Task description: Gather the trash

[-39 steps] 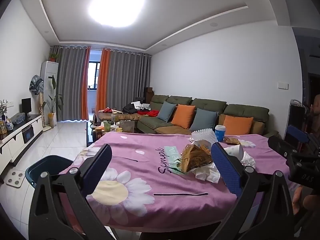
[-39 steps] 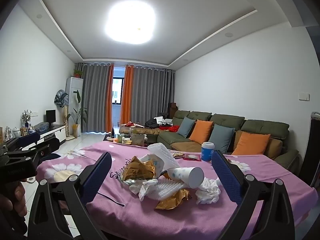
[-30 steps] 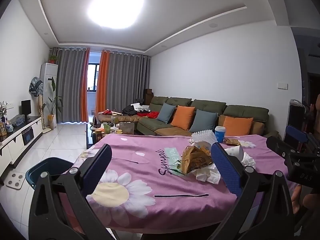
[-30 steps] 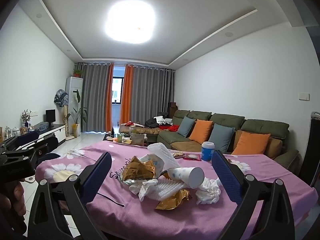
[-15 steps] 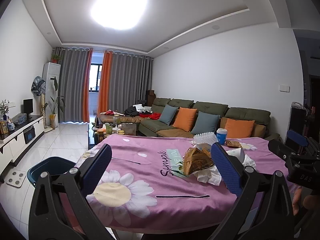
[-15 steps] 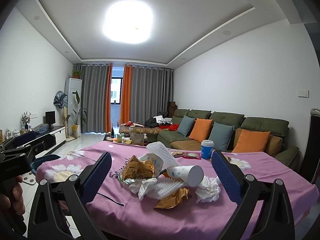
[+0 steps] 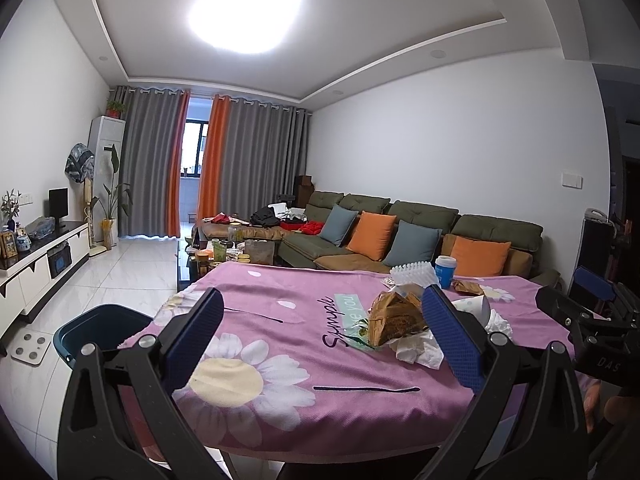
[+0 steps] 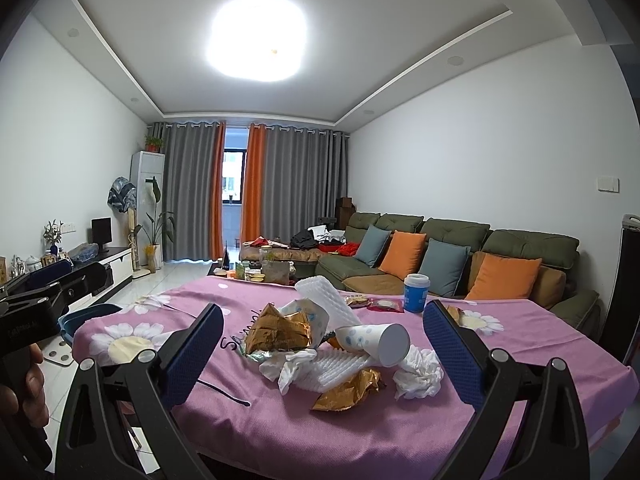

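A heap of trash lies on the pink flowered tablecloth [image 8: 520,352]: a crumpled gold wrapper [image 8: 276,332], a tipped paper cup [image 8: 376,342], white foam sheets [image 8: 324,296], a flattened gold wrapper [image 8: 348,390] and balled tissue [image 8: 418,374]. My right gripper [image 8: 322,346] is open, with the heap in view between its fingers but farther off. In the left wrist view my left gripper [image 7: 320,336] is open over the cloth [image 7: 280,344], left of the gold wrapper [image 7: 394,320]. A dark blue bin [image 7: 100,330] stands on the floor at the table's left corner.
A blue-and-white cup [image 8: 415,293] and snack packets [image 8: 384,304] sit at the table's far side. Behind it are a green sofa [image 8: 460,256] with cushions and a cluttered coffee table [image 7: 236,248]. A white scale [image 7: 32,346] lies on the tiled floor.
Both views have tilted down very slightly. Neither gripper has changed its opening, and the trash has not moved.
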